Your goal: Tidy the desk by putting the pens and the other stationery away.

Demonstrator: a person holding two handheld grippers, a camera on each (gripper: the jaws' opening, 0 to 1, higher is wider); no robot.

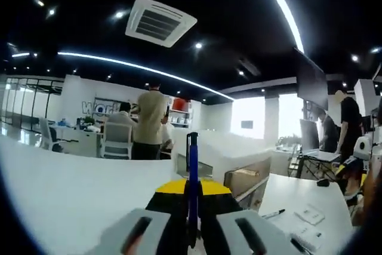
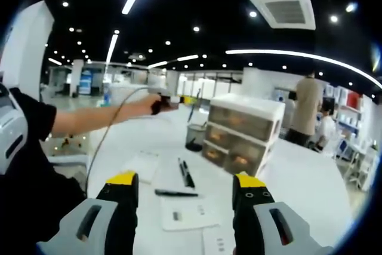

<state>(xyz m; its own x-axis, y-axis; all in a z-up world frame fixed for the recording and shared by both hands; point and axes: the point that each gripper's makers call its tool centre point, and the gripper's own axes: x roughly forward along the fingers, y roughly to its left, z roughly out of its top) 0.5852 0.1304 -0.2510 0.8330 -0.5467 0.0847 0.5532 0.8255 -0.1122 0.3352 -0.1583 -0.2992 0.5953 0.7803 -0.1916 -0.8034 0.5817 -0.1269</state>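
Upright between the yellow-tipped jaws of the left gripper (image 1: 192,207) stands a blue pen (image 1: 193,177), its long axis running straight away from the camera and upward in the left gripper view, its dark clip end on top. The jaws are closed on its lower part, so the pen is held clear of the white desk (image 1: 65,189). It is slim, deep blue along the barrel, with a black cap or clip section at the far end. Beyond it sits a white drawer unit (image 1: 239,165), and a black marker (image 1: 273,214) lies on the desk to the right, near some white cards (image 1: 310,214). In the right gripper view, the right gripper (image 2: 185,207) has its jaws spread wide apart with nothing between them. Past them, on the desk, lie a dark pen (image 2: 176,193) set crosswise, two more dark pens (image 2: 185,173) side by side pointing away, and white paper sheets (image 2: 182,213). Farther on, a dark pen cup (image 2: 195,136) stands just beside the translucent-fronted drawer unit, and the person's outstretched hand (image 2: 149,106) holds the left gripper above it.
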